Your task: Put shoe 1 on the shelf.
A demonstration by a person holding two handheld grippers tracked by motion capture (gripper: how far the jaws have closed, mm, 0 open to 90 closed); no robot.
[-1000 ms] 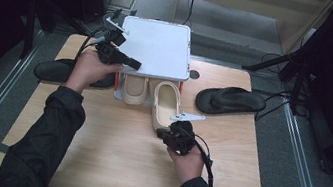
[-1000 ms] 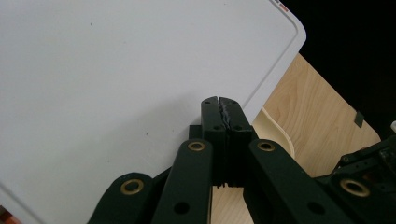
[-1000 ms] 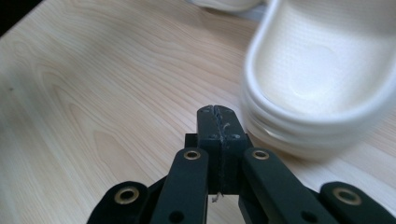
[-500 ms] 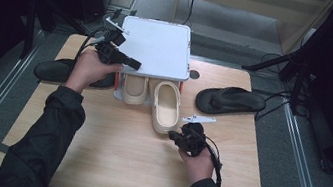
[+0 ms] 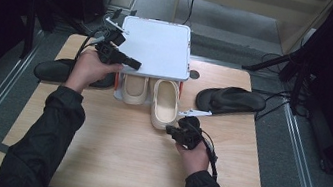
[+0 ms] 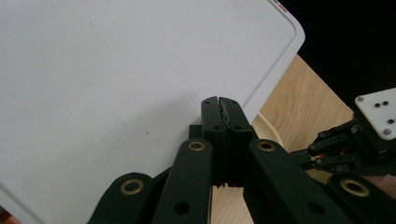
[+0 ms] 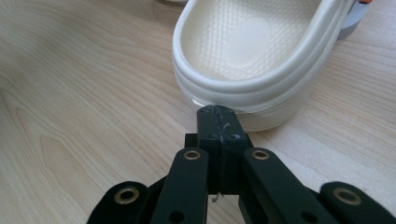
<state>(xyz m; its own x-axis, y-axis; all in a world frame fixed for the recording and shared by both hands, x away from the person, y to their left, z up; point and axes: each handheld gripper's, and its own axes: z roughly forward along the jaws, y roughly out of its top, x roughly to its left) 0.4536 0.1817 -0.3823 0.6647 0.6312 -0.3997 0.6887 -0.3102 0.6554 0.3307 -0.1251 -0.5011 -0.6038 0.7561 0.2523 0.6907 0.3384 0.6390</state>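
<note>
High view: a light wooden table (image 5: 110,150) carries a white plastic shoe rack with a flat top shelf (image 5: 159,47); two cream foam clogs stand under and before its front edge, and a black sandal lies at each side, one left (image 5: 57,70), one right (image 5: 232,100).
Right cream clog (image 5: 164,104): juts out from under the shelf toward the person, heel end nearest the right hand-held gripper.
Left cream clog (image 5: 134,90): just beside the first, tucked further under the shelf.
Left gripper view: shows the shelf's smooth white surface (image 6: 116,79) and rounded corner up close, with the other gripper's grey plate at the right edge.
Right gripper view: shows the clog's dimpled footbed and thick rolled heel rim (image 7: 252,70), and the wood grain of the table, detail the high view lacks.
Left hand-held gripper (image 6: 221,103): jaws pressed together with nothing between them; tips lie over the shelf's front edge, near its corner.
Right hand-held gripper (image 7: 218,112): jaws pressed together and empty; tips sit right at the clog's heel wall, low on the table. Whether they touch it I cannot tell.
</note>
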